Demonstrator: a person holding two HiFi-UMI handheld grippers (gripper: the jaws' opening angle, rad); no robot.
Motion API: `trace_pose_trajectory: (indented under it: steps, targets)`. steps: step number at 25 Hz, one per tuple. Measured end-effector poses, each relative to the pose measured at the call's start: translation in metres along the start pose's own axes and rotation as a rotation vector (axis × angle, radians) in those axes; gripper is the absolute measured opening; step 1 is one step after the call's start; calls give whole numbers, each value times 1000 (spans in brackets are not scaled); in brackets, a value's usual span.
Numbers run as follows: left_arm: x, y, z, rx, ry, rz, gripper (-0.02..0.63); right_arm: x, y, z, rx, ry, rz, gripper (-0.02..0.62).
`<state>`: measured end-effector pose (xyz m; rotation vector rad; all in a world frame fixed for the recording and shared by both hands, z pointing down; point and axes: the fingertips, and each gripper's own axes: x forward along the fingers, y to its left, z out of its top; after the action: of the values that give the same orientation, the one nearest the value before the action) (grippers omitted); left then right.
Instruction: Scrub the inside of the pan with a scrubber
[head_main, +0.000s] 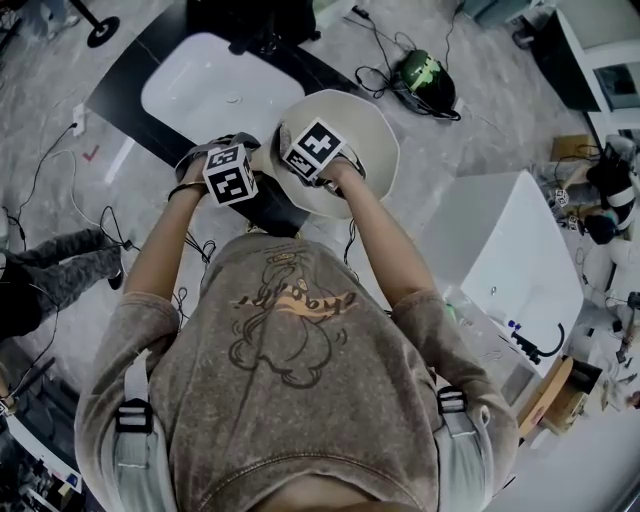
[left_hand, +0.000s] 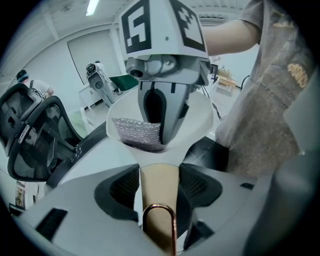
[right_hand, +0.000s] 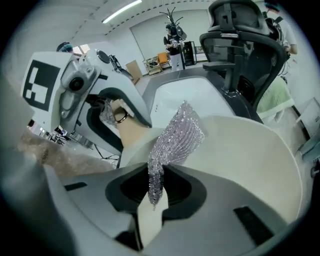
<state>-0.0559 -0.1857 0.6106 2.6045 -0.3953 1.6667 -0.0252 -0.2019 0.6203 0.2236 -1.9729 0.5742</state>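
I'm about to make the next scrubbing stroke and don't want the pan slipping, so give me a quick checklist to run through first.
1. Left gripper clamped on the tan handle with the copper loop: ok.
2. Right gripper pinching the silver glittery mesh scrubber: ok.
3. Scrubber inside the round cream pan, not over its rim: ok.
4. Scrubber pressed against the pan's inner surface: cannot tell.
5. Pan resting on the white-topped table: cannot tell; the grippers and arms cover it.
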Motion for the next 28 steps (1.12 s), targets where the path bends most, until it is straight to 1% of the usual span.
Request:
trace_pose_trajectory:
  steps: [5,11,16,18,20,21,23,24,25,28]
  targets:
    - [0,-2,1,-3,-11,-3,265,-4,-28,10,69,-59,-100,80]
    - [-1,-3,2,-21,-43,-11,267,-11,-39,-11,123,-94,-141,81]
    - [-6,-4,4,2,-44,-21,267,-26,-48,-32,194,-153,-153,81]
    - [-14,-4,12,-6,-77,-32,267,-35,-49,-37,220,-193,-153,81]
    - [-25,-2,24,-40,-141,-45,261,-46,-49,-40,247,-239,-155,81]
    - [-31,1,30,-60,-177,-44,229,-51,-49,-41,259,-262,-156,81]
    - [-45,10,41,-109,-251,-20,46,-62,-47,-39,272,-312,-163,83]
    - [-51,16,47,-141,-286,-6,23,-67,-46,-37,274,-337,-169,81]
    - [-57,22,52,-174,-320,6,17,-73,-45,-34,273,-366,-176,81]
    - [-74,39,70,-249,-432,63,17,-95,-40,-24,277,-472,-207,83]
